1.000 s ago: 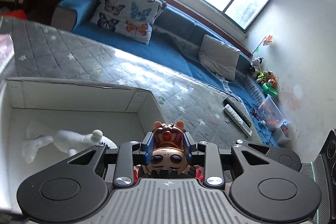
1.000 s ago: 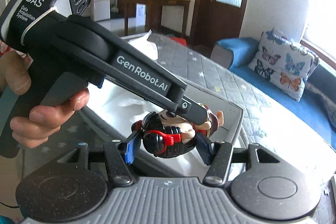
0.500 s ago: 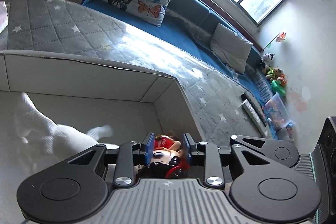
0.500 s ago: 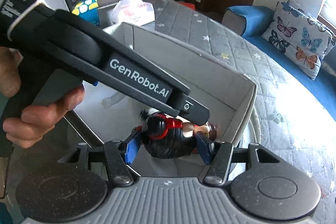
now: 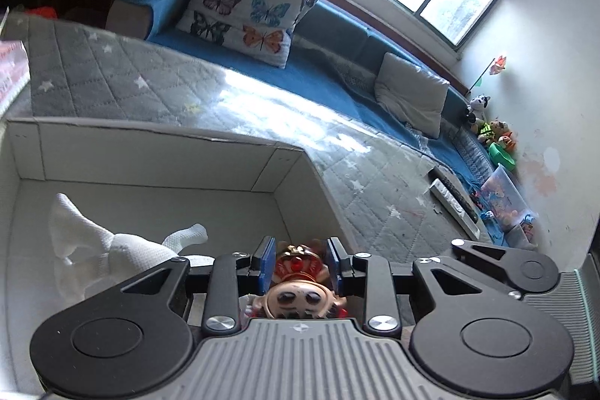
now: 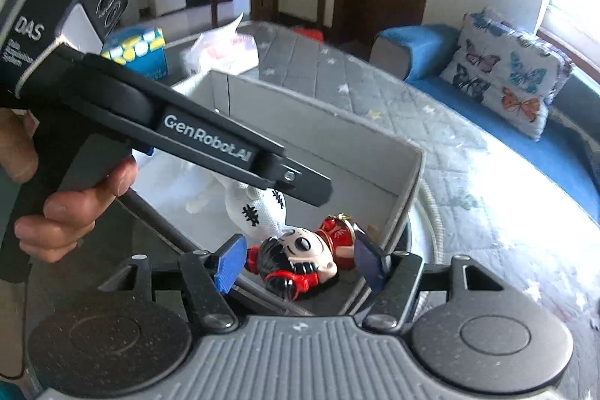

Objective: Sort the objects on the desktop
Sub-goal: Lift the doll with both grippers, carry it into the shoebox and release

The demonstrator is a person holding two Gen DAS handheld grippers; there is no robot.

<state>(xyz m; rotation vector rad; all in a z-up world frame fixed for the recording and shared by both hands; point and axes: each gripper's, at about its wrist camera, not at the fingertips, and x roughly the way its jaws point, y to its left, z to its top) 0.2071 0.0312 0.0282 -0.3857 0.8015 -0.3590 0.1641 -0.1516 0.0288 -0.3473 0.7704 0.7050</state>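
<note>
A doll (image 6: 300, 250) with black hair, red headphones and a red dress hangs low inside a white box (image 6: 318, 137), close to its floor. My left gripper (image 5: 301, 259) is shut on the doll's (image 5: 296, 298) red body, face towards the camera. In the right wrist view the left gripper (image 6: 322, 192) reaches in from the upper left, held by a hand (image 6: 75, 212). My right gripper (image 6: 299, 263) straddles the doll's head. Its jaws are opening, and both blue pads (image 6: 228, 263) stand off the head. A white plush toy (image 5: 123, 250) lies in the box (image 5: 150, 156) beside the doll.
The box stands on a grey quilted cover (image 5: 150, 85). Behind the box are a blue and yellow tissue box (image 6: 138, 47) and a white plastic bag (image 6: 225, 51). Two remotes (image 5: 453, 201) lie at the cover's far right. A blue sofa with a butterfly cushion (image 5: 243, 17) runs along the window wall.
Both grippers brought the doll from above the box rim down into the box. The right pads, shut on its head before, have spread off it. The left grip is unchanged.
</note>
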